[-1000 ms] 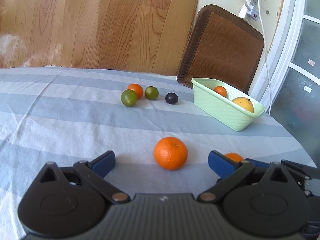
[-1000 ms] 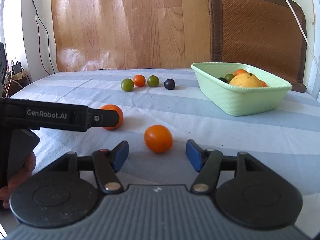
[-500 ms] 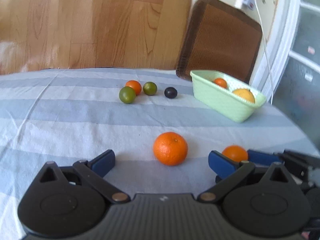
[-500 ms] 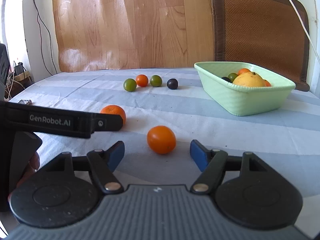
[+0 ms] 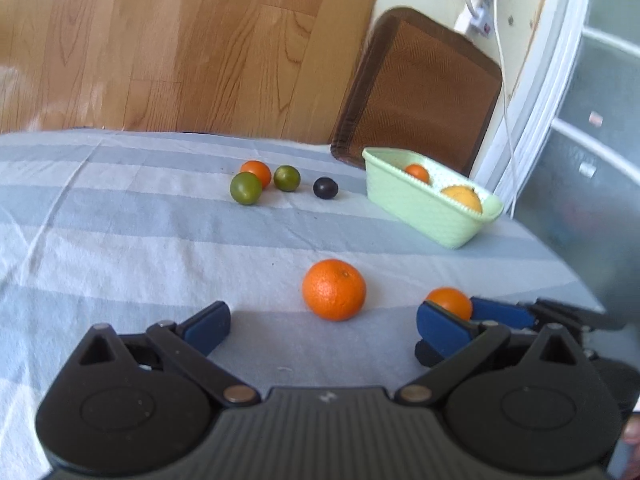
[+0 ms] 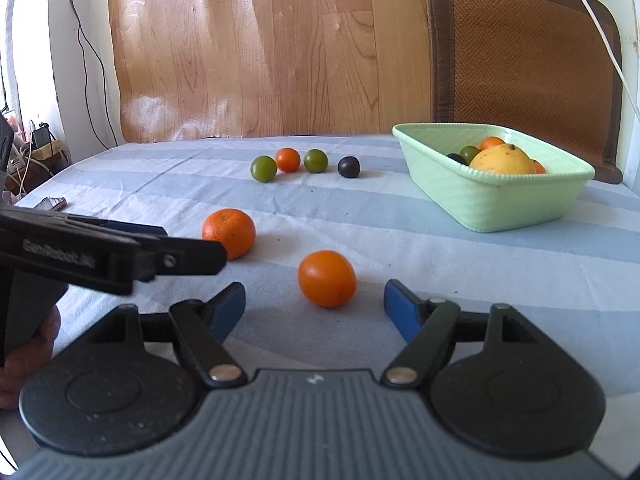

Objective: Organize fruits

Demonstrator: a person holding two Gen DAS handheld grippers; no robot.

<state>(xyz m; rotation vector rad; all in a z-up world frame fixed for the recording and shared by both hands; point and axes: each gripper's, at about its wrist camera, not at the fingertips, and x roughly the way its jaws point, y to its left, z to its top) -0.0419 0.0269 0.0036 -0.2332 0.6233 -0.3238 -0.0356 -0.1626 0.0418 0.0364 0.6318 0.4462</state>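
Note:
A dimpled orange (image 5: 334, 289) lies on the striped cloth just ahead of my open, empty left gripper (image 5: 324, 324); it also shows in the right wrist view (image 6: 229, 233). A smoother orange fruit (image 6: 327, 278) lies just ahead of my open, empty right gripper (image 6: 315, 306), and shows beside the right gripper's blue pads in the left wrist view (image 5: 449, 303). The pale green basket (image 6: 492, 200) at the right holds a yellow fruit (image 6: 503, 159) and small fruits. Two green fruits (image 6: 263, 168), a small orange one (image 6: 287, 159) and a dark plum (image 6: 348, 167) lie in a row at the back.
A brown chair back (image 6: 524, 60) stands behind the basket. A wooden wall panel (image 6: 260, 48) is behind the table. A small object (image 6: 54, 202) lies at the table's left edge. The left gripper's body (image 6: 108, 256) crosses the right wrist view's left side.
Both grippers have drawn back and risen slightly from the fruits; the left view has tilted. The fruits have not moved. Both grippers stay open.

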